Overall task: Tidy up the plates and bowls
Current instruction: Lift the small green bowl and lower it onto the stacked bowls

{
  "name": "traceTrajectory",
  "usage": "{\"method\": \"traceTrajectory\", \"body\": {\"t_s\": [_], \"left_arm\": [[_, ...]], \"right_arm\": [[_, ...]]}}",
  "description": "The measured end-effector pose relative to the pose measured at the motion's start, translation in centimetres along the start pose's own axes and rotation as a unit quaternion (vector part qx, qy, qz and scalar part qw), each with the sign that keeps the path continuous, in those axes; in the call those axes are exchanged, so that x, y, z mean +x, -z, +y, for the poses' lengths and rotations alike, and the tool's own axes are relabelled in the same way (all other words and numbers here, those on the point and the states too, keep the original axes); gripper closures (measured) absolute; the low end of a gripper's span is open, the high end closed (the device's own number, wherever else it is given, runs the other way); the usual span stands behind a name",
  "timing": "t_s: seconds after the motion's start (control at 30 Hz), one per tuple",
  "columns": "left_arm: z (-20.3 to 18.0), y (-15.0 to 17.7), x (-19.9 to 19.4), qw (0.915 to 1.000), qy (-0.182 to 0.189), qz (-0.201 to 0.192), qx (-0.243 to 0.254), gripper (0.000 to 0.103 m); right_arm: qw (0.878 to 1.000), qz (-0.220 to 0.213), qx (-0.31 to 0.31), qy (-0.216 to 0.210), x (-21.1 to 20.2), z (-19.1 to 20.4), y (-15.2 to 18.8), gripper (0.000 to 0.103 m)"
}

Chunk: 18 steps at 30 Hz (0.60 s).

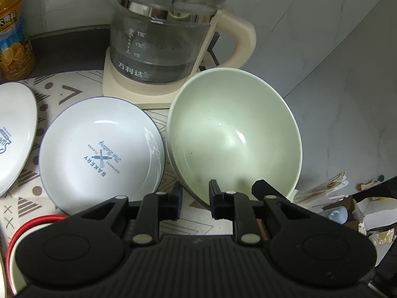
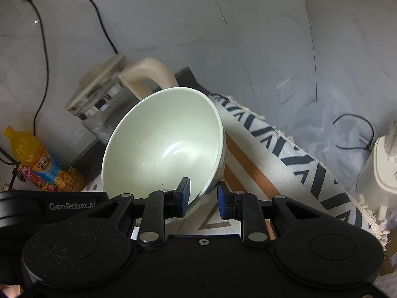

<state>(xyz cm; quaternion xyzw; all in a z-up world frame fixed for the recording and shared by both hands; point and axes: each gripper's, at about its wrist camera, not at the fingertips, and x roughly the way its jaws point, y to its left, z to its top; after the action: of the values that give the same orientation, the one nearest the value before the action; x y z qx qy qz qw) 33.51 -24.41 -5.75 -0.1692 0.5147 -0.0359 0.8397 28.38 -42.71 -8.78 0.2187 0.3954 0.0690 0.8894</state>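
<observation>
Between my tongs, left [image 1: 194, 198] and right [image 2: 203, 198] both clamp the green bowl [image 1: 235, 134], hiding its near rim; kettle [image 1: 161, 37] crowds behind.

The kettle [image 2: 99, 99] is motion-blurred; the frame edge crops the left plate [image 1: 12, 136].

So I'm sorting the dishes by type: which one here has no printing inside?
The pale green bowl, tilted and clamped at its rim; the white plates beside it carry blue lettering.

Pale green bowl [image 1: 233, 134] tilted, clamped at its rim, beside a flat white bakery plate [image 1: 99, 149].
</observation>
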Motion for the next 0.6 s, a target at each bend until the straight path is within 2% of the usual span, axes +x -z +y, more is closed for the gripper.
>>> {"method": "traceTrajectory", "body": {"t_s": [0.27, 0.6], "left_arm": [[0.6, 0.5, -3.2, 0.9996, 0.008, -0.018, 0.021, 0.083], [2.9, 2.4, -7.2, 0.9991, 0.022, -0.019, 0.03, 0.083]], "right_arm": [[1.0, -0.026, 0.004, -0.004, -2.7, 1.7, 1.3, 0.08], [0.999, -0.043, -0.002, 0.003, -5.5, 4.4, 4.4, 0.08]]}}
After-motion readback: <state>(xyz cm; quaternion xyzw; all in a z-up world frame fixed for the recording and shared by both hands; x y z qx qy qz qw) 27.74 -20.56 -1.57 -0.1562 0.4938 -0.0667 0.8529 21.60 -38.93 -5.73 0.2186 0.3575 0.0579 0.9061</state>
